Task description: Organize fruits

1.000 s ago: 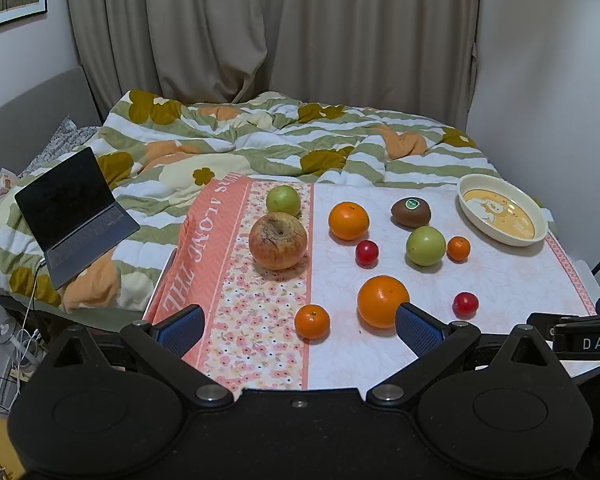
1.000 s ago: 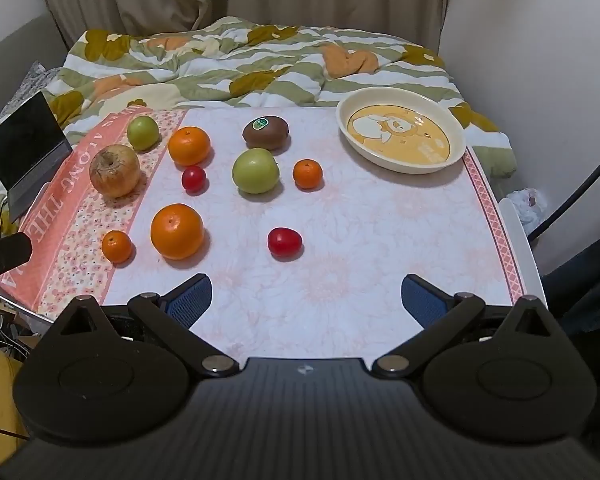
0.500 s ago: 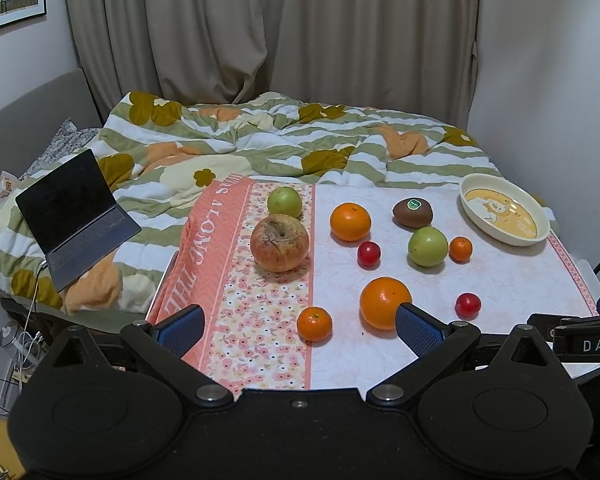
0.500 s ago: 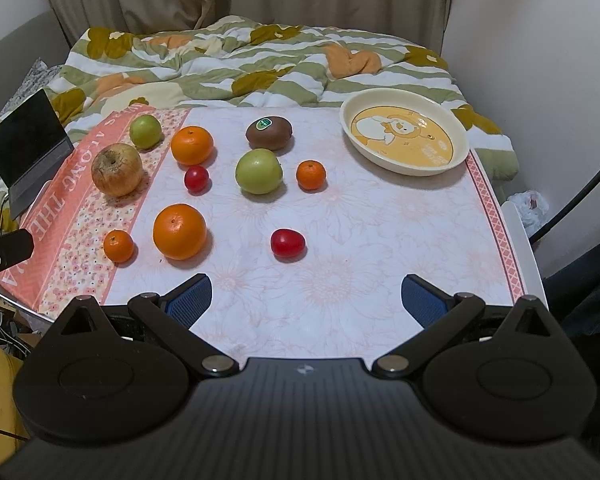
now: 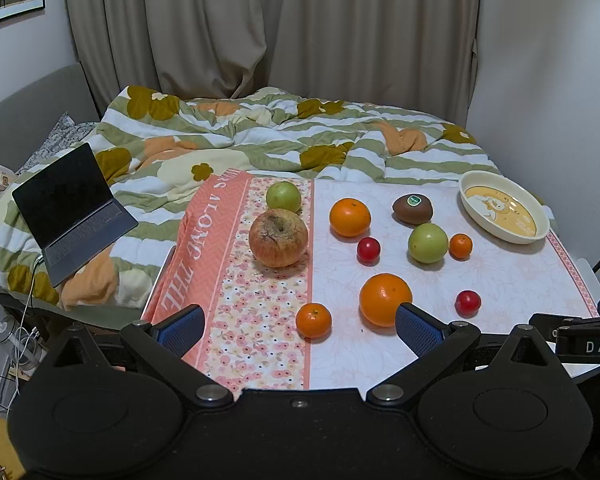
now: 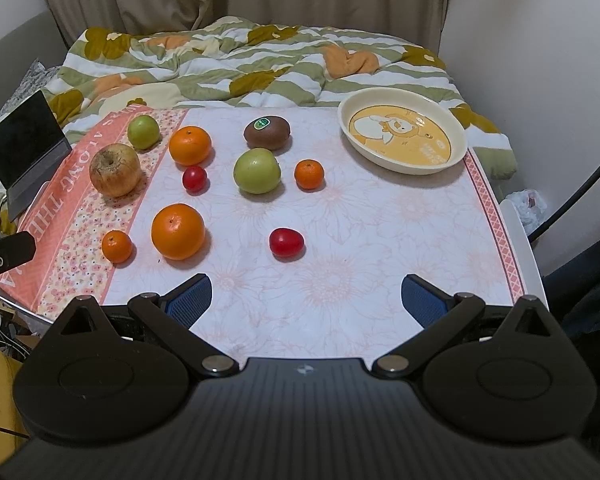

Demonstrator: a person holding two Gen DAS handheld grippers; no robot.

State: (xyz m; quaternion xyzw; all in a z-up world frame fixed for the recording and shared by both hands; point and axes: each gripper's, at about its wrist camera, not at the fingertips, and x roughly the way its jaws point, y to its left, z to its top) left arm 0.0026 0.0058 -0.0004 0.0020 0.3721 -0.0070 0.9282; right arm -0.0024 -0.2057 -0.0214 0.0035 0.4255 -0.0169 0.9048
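Orange, red, green fruits all loose on tablecloth (image 6: 380,240); cream bowl (image 6: 458,132) empty at far right. Left gripper (image 5: 300,322) and right gripper (image 6: 306,292) spread wide, holding nothing. Risk: round red tomato (image 6: 286,242) or large orange (image 6: 178,231) rolling off when nudged.

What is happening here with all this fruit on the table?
A person holds two tools above a table of loose fruit, to organize it. The left tool and the right tool are both open and hold nothing. Oranges, apples, tomatoes and a kiwi lie scattered on the cloth. The bowl holds no fruit yet.
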